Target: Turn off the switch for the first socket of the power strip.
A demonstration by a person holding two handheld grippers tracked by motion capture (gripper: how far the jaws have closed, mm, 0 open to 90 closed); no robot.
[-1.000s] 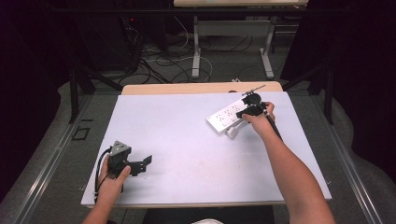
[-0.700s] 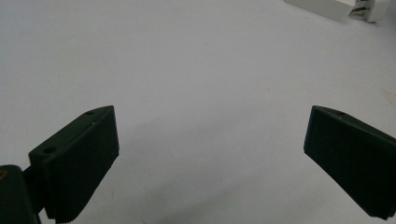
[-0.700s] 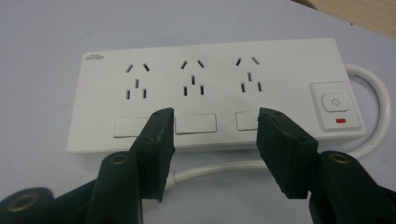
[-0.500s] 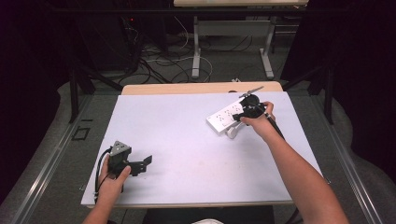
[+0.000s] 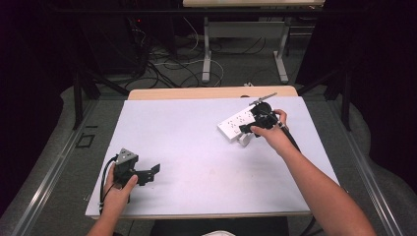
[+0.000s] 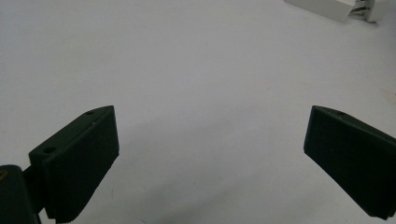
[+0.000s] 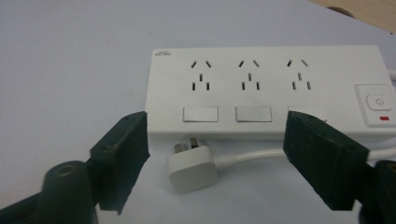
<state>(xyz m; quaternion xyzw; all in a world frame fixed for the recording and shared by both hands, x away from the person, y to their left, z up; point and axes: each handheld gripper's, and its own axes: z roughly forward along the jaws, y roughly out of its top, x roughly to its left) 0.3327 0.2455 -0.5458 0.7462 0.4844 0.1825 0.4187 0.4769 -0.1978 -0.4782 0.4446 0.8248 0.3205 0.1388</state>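
Lying flat beyond the jaw tips of the right gripper [image 7: 215, 154], the white power strip [image 7: 266, 88] rests on the grey table [image 5: 187, 137]. Its white plug [image 7: 192, 169] lies between those jaws, which have just been opening and touch nothing. The left gripper [image 6: 210, 163] stands spread wide over bare tabletop, well apart from the strip.

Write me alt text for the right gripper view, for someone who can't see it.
A white power strip with three sockets lies flat on a pale table, its white plug lying loose on the table in front of it. The right gripper has open black jaws, which have just been opening, framing the plug without touching it.
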